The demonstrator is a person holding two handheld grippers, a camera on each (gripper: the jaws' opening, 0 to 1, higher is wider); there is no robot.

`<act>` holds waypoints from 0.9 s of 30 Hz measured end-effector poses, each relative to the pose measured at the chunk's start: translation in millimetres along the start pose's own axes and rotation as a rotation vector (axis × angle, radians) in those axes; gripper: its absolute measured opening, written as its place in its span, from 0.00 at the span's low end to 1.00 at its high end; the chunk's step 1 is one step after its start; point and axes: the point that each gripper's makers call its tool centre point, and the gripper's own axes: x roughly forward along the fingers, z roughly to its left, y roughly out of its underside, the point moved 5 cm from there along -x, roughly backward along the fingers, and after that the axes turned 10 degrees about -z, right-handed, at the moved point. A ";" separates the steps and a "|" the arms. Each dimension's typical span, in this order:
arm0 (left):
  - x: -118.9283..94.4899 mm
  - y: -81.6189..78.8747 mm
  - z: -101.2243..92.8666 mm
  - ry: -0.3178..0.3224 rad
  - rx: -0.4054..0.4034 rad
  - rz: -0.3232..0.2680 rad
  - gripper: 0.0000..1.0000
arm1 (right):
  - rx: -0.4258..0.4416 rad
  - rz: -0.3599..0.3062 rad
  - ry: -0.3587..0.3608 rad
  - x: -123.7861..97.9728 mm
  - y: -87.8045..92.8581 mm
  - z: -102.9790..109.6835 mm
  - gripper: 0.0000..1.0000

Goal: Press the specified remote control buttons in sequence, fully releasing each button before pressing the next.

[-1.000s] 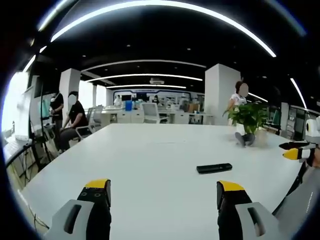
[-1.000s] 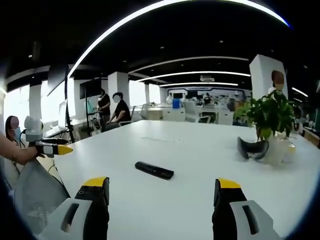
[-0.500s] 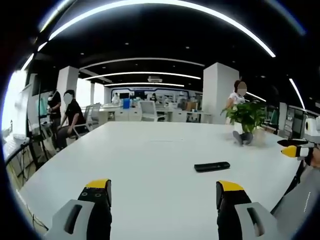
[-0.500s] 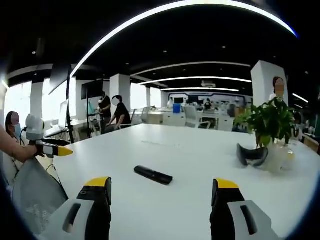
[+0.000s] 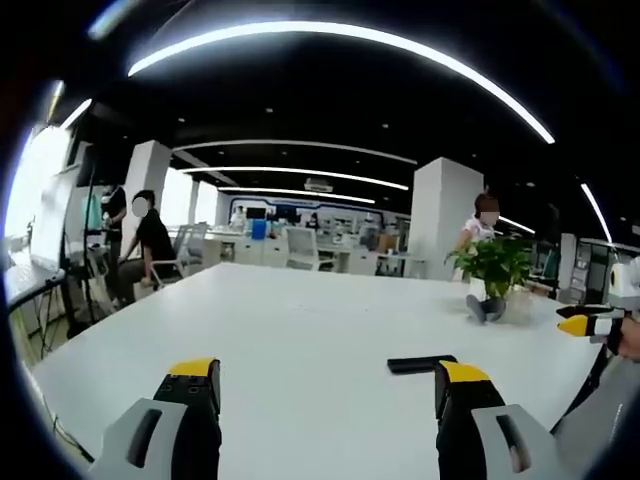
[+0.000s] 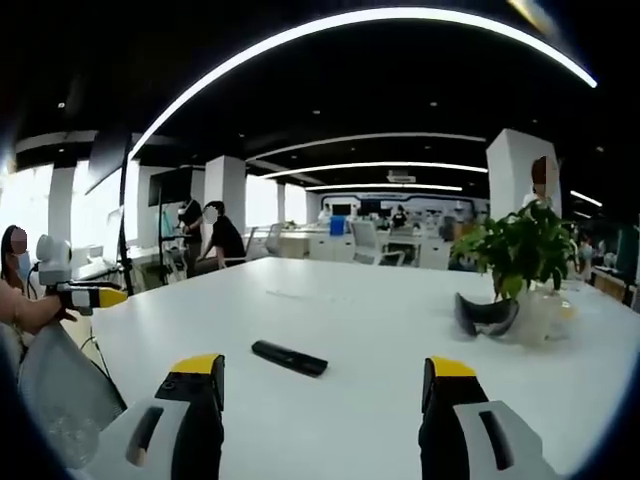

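A black remote control (image 5: 420,364) lies flat on the white table (image 5: 290,330), ahead and right of my left gripper (image 5: 318,385), which stands open and holds nothing. In the right gripper view the same remote (image 6: 289,358) lies ahead and left of centre, well beyond my open right gripper (image 6: 318,383). The right gripper's yellow tip (image 5: 583,324) shows at the far right of the left gripper view. At the far left of the right gripper view a hand holds the left gripper (image 6: 82,297).
A potted green plant (image 6: 522,255) and a dark curved object (image 6: 484,313) stand at the table's far right. Several people (image 5: 150,240) sit or stand beyond the table's far left edge, with office chairs and pillars behind.
Both cameras have dropped and tilted, so the remote sits lower and nearer the jaws in each view. The remote has not moved on the table. Both grippers stay open.
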 end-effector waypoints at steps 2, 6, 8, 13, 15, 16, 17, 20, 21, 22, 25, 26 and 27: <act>0.4 1.5 -2.0 0.010 0.010 0.012 0.92 | 0.013 0.024 0.016 0.7 3.7 -2.5 0.83; 3.0 2.8 -3.1 0.056 -0.020 0.016 0.92 | -0.020 0.066 0.029 2.1 8.6 -2.4 0.83; 3.6 6.1 -6.0 0.089 -0.045 0.038 0.92 | -0.026 0.093 0.041 2.0 12.3 -4.7 0.83; 2.3 17.6 -16.0 0.187 -0.021 0.159 0.92 | 0.002 0.089 0.079 -2.7 11.0 -13.3 0.80; 3.0 21.8 -23.3 0.257 0.000 0.205 0.90 | 0.014 0.097 0.084 -3.4 12.9 -15.6 0.79; 2.8 22.4 -26.7 0.283 -0.005 0.217 0.89 | 0.021 0.096 0.082 -3.5 13.2 -15.3 0.79; 2.0 22.5 -32.0 0.336 -0.002 0.237 0.87 | 0.028 0.098 0.078 -2.9 14.0 -14.7 0.78; 6.0 21.8 -36.7 0.408 0.011 0.277 0.85 | 0.037 0.114 0.045 -2.2 16.6 -10.7 0.77; 8.7 22.0 -37.4 0.420 -0.004 0.291 0.85 | 0.033 0.113 0.043 -2.2 16.5 -10.7 0.76; 12.0 24.6 -38.5 0.438 -0.033 0.338 0.85 | 0.025 0.110 0.041 -2.3 15.9 -10.5 0.75; 23.3 28.1 -42.7 0.462 -0.092 0.387 0.86 | 0.030 0.104 0.038 -2.8 14.9 -10.4 0.75; 26.0 29.3 -45.0 0.476 -0.091 0.395 0.86 | 0.029 0.102 0.038 -2.9 14.6 -10.3 0.75; 28.4 32.2 -47.2 0.494 -0.078 0.423 0.86 | 0.027 0.100 0.037 -2.9 14.5 -10.3 0.75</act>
